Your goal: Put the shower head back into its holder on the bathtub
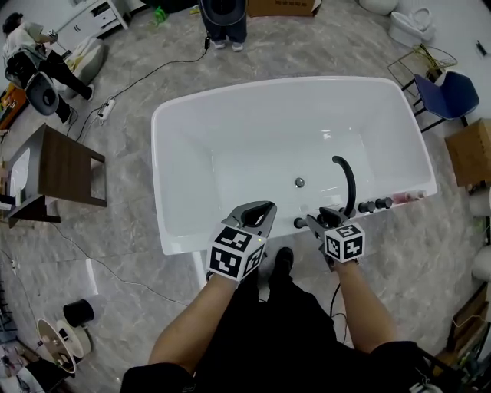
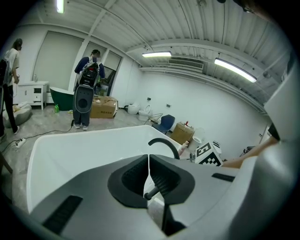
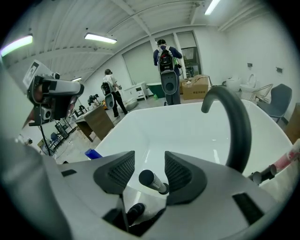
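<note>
A white bathtub [image 1: 230, 104] stands on the marble floor, with a curved black spout [image 1: 349, 180] and black tap handles [image 1: 374, 205] on its near rim. The black rod-shaped shower head [image 1: 299, 223] sticks out at that rim, just left of the taps. My right gripper [image 1: 316, 222] is over it. In the right gripper view the shower head [image 3: 152, 180] lies between the open jaws of the gripper [image 3: 149, 159], and the pads stand off it. My left gripper [image 1: 265, 209] hovers beside it over the rim. Its jaws [image 2: 148, 171] are shut on nothing.
A dark wooden table [image 1: 65, 165] stands at the left. A blue chair [image 1: 449, 94] and a cardboard box [image 1: 469, 152] are at the right. A cable and a power strip [image 1: 106, 111] lie on the floor behind the tub. People stand at the back [image 1: 224, 19].
</note>
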`<state>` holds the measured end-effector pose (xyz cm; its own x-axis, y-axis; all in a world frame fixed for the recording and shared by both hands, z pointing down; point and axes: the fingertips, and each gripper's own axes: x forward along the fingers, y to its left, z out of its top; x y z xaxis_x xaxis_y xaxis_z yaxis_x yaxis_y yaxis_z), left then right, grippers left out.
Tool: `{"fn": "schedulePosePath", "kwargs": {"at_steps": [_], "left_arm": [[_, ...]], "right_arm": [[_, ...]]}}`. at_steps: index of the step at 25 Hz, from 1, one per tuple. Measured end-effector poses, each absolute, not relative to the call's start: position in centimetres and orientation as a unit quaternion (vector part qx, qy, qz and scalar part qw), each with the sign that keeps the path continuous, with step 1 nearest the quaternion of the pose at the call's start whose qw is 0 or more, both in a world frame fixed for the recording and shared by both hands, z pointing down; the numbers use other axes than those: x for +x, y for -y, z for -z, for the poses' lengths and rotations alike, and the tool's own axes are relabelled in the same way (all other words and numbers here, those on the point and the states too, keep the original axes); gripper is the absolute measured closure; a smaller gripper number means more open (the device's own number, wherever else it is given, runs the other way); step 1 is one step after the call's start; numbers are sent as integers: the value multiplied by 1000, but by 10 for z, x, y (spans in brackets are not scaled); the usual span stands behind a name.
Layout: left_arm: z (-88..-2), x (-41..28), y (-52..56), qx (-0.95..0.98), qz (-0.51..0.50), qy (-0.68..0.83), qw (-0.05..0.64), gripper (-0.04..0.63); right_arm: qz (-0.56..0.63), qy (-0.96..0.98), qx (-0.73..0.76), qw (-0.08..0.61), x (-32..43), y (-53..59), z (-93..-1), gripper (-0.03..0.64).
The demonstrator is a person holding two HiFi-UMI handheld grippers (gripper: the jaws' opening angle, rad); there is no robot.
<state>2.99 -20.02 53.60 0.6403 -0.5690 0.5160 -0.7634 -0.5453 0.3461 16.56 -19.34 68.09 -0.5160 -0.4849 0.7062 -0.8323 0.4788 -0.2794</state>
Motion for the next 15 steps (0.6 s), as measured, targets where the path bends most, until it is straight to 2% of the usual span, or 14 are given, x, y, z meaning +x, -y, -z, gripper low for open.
{"fn": "schedulePosePath", "kwargs": {"at_steps": [15], "left_arm": [[-517,16,177,899,-167,340,220,572]], "right_arm": [[-248,803,481,251,180,145,-597,497]]}}
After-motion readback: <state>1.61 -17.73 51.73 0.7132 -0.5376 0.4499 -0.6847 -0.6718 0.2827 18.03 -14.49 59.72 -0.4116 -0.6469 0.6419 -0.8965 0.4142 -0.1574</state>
